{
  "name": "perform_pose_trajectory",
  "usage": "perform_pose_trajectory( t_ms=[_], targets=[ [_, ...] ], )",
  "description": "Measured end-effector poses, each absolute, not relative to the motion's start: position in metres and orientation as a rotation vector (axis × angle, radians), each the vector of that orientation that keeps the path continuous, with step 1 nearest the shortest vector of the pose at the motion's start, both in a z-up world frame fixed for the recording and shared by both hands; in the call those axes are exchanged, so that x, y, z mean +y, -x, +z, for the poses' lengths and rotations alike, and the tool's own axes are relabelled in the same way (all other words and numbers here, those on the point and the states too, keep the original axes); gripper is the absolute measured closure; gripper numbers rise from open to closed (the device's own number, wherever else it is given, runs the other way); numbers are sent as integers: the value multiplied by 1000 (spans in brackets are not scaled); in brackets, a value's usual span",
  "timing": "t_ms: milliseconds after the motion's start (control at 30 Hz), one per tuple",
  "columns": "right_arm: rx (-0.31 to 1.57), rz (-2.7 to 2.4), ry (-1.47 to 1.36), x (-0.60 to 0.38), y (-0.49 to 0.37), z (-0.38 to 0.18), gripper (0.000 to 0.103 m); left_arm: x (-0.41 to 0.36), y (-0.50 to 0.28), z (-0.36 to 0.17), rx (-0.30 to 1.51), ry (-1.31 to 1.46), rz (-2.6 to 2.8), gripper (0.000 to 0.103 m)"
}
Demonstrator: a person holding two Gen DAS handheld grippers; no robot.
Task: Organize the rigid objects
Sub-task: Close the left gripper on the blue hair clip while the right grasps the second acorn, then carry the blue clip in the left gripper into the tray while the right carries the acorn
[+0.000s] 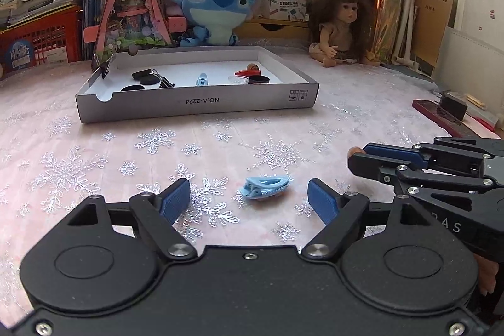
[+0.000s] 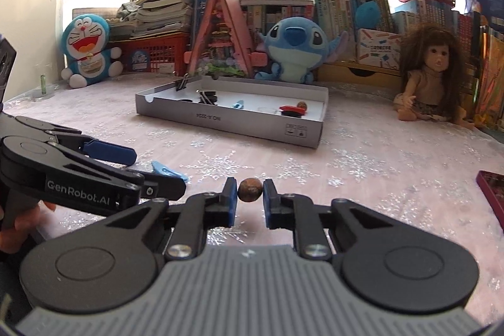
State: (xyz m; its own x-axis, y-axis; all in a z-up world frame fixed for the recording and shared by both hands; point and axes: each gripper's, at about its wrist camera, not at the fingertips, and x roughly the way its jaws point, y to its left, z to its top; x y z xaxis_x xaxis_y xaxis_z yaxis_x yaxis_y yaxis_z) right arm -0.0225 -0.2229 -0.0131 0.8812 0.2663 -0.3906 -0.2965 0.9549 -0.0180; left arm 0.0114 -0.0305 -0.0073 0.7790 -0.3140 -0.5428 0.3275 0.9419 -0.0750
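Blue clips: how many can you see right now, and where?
2. One blue clip lies on the tablecloth between the open left gripper's fingers; another sits inside the grey tray. Others may be hidden.
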Motion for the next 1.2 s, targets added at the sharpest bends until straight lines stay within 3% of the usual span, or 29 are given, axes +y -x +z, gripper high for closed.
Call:
perform_pose_trajectory(
  t_ms=[267,333,467,667,867,933,1100,1133,1167,1200],
  targets=[
    [418,172,25,-236,19,-17,82,-63,-7,-11,563,-48,-233,30],
    [423,158,16,-237,18,-18,82,-67,-7,-13,556,-60,-227,37],
    [430,151,9,-236,17,-20,82,-64,-5,-12,534,-52,-242,68],
    [445,156,17,-233,17,-21,81,-51,-7,-9,528,-21,-243,68],
    [460,147,38,-228,17,-26,72,-45,-9,-6,518,-25,-227,68],
    [453,121,58,-224,17,-27,59,-43,-10,-6,523,-27,-220,68],
    [455,88,55,-222,19,-28,59,-39,-12,-5,534,-26,-204,68],
    [458,86,53,-221,20,-28,65,-38,-13,-6,542,-25,-201,68],
    [461,87,52,-220,20,-27,79,-37,-15,-6,553,-23,-199,69],
    [464,84,54,-218,19,-27,81,-36,-16,-6,560,-21,-199,69]
  ],
)
